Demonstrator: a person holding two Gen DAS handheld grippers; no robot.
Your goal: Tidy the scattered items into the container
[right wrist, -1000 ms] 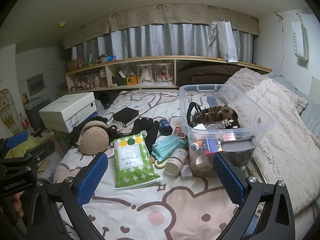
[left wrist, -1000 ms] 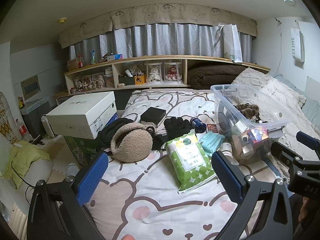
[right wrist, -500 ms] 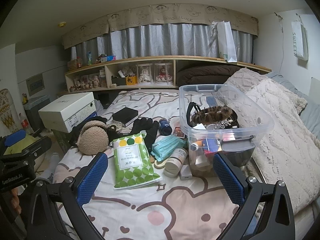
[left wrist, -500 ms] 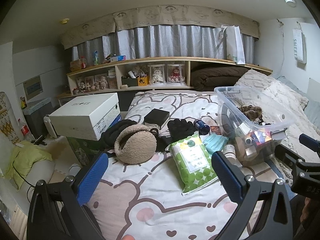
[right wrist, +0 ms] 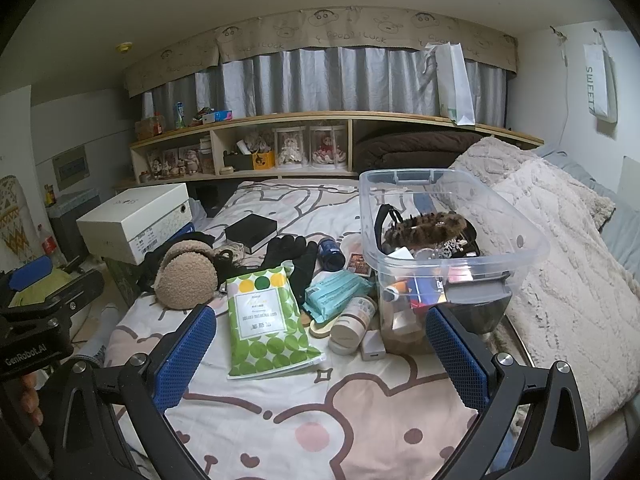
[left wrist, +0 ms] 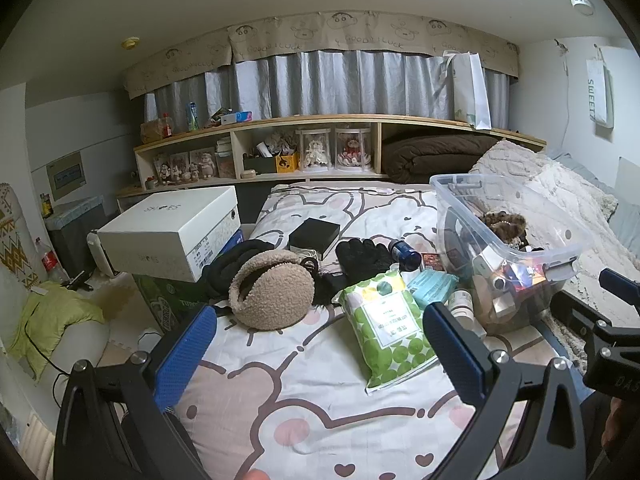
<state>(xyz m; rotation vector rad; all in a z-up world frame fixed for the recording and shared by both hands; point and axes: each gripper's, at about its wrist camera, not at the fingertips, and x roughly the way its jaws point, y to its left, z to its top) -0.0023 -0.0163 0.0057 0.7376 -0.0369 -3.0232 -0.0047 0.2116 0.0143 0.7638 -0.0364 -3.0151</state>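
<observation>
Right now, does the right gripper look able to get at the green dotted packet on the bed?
Probably yes: the right gripper is open and empty, and the green dotted packet lies flat just ahead with nothing on top.

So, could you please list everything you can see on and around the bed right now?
storage bin: 1, clear, right side of bed, partly filled
wipes pack: 1, green and white, middle of bed
tissue pack: 1, teal, beside wipes pack
jar: 1, white and brown, lying by bin
gloves: 1 pair, black, behind wipes pack
blue bottle: 1, lying beside gloves
earmuffs: 1 pair, tan fleece, left side of bed
black box: 1, behind gloves
shoebox: 1, white, left of bed
blanket: 1, cream, right of bin
left gripper: 1, black with blue pads, open, empty
right gripper: 1, same, open, empty
</observation>
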